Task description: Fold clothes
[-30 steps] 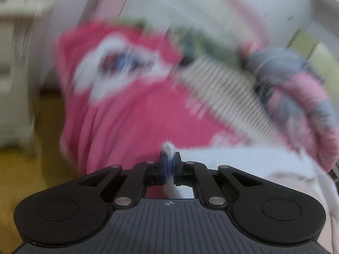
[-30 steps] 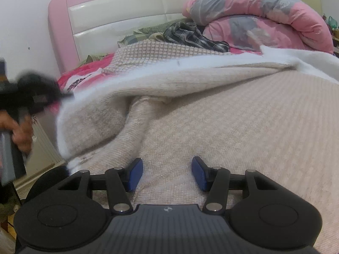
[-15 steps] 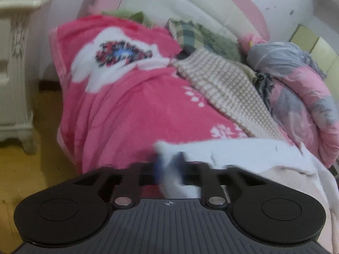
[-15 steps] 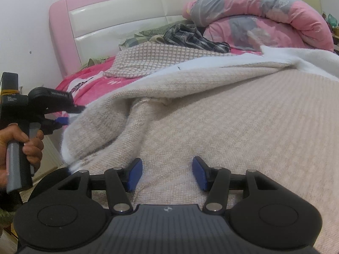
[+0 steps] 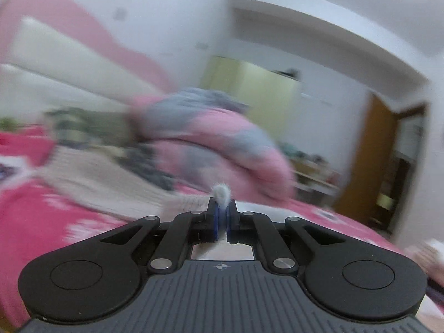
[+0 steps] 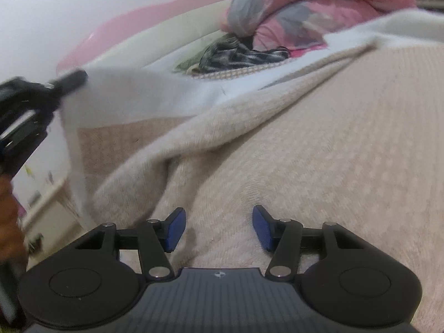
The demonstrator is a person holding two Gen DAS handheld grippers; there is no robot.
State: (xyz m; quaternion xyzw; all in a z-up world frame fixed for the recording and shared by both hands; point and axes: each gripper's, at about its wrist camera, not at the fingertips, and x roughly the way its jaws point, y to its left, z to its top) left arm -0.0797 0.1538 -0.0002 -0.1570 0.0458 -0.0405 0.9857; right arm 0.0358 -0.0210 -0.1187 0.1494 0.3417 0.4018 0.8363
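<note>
A large beige knit garment (image 6: pixel 319 144) with a white fleecy inner side (image 6: pixel 133 97) lies spread on the bed. My left gripper (image 5: pixel 221 216) is shut on a white fleecy edge (image 5: pixel 221 193) of it; in the right wrist view that gripper (image 6: pixel 69 79) holds the white corner lifted at the left. My right gripper (image 6: pixel 219 230) is open, its blue pads (image 6: pixel 174 230) resting low over the beige fabric, holding nothing.
A rolled pink and grey quilt (image 5: pixel 211 138) and a dark plaid cloth (image 6: pixel 241 52) lie at the head of the bed. A pink headboard (image 6: pixel 144 22) stands behind. The bedsheet (image 5: pixel 36 222) is pink. A brown door (image 5: pixel 369 161) is at the right.
My left gripper has swung up and to the right with the white edge, lifting and folding the corner over. The right gripper tilted slightly and stays open over the fabric.
</note>
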